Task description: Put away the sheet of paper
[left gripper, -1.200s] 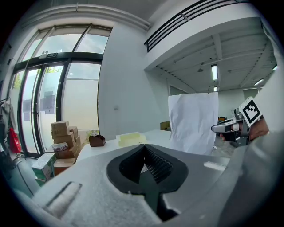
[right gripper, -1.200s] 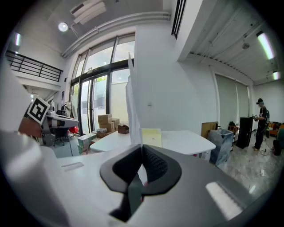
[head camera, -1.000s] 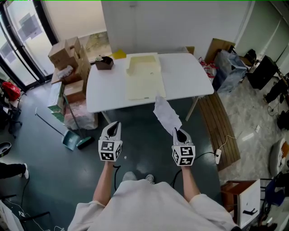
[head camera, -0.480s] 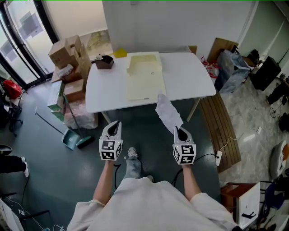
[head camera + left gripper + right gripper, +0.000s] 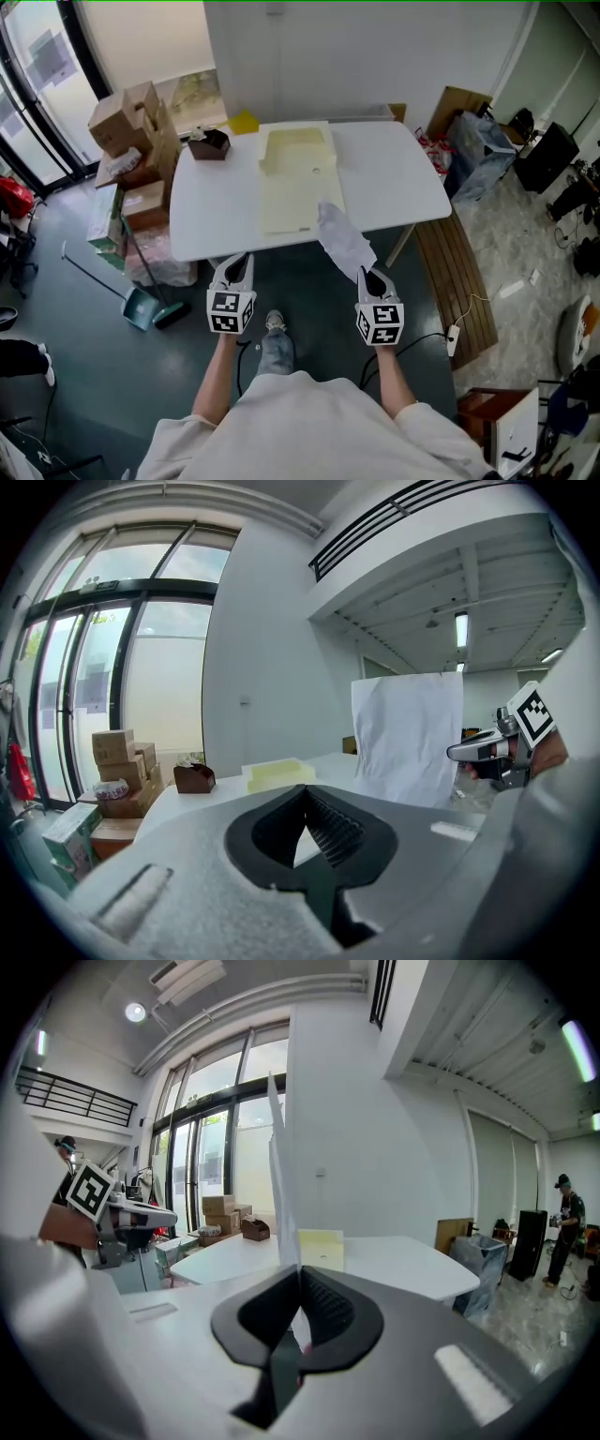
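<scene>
A white sheet of paper [image 5: 342, 239] stands up from my right gripper [image 5: 372, 278], which is shut on its lower edge; its top reaches over the front edge of the white table [image 5: 403, 178]. An open pale yellow folder [image 5: 298, 178] lies on the middle of the table. My left gripper [image 5: 234, 267] is level with the right one, just short of the table's front edge, shut with nothing in it. In the left gripper view the paper [image 5: 408, 738] hangs upright at the right. In the right gripper view the paper [image 5: 279, 1194] rises edge-on from the jaws, with the folder [image 5: 322, 1246] behind.
A small brown box [image 5: 208, 143] sits at the table's far left corner. Cardboard boxes [image 5: 131, 122] and a dustpan [image 5: 141, 305] stand left of the table. A wooden bench [image 5: 455, 267] and bags [image 5: 478, 145] are on the right. A person [image 5: 565, 1232] stands far right.
Both grippers have moved forward toward the table together. The held paper's top now overlaps the table's front edge near the folder. The grip on the paper is unchanged.
</scene>
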